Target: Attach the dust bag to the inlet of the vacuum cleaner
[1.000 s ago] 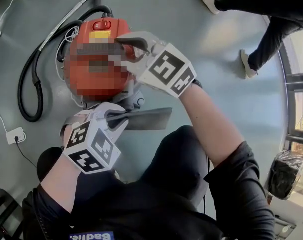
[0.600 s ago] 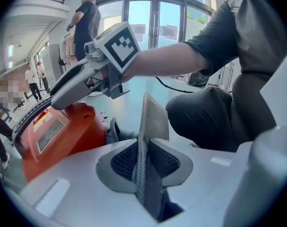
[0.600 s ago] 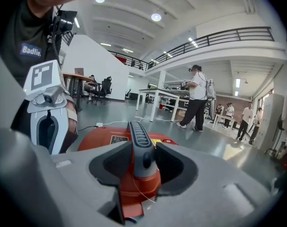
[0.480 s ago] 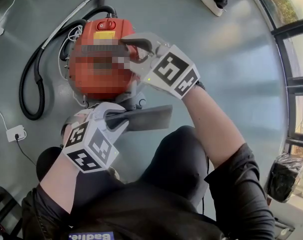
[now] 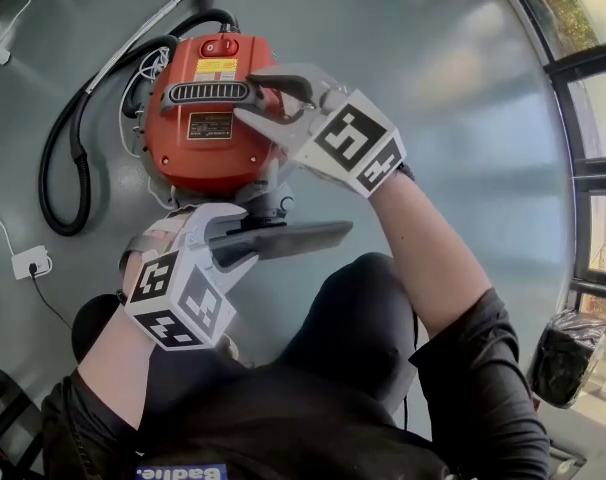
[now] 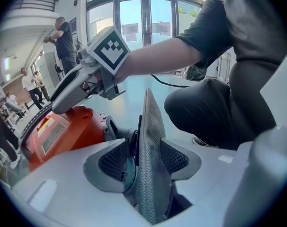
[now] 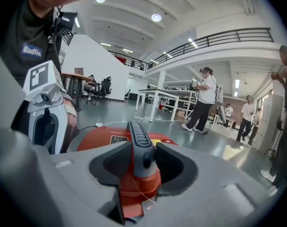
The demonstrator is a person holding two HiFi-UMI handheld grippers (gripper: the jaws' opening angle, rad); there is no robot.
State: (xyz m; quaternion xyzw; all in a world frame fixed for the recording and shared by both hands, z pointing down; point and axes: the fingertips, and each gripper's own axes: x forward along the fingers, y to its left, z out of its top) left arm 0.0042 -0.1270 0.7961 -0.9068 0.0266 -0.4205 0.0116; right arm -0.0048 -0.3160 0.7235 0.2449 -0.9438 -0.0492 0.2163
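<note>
Low in the frame the left gripper (image 5: 238,236) has just been opening its jaws. They are wide now and not pinching the dust bag (image 5: 295,237) that stands edge-on between them, its front at the inlet (image 5: 270,204), though whether it is seated is unclear. Higher up, the right gripper (image 5: 249,96) is clamped on the handle (image 5: 209,93) of the vacuum cleaner (image 5: 205,153). Release seems the step in hand — next, withdraw the left without dragging the bag.
</note>
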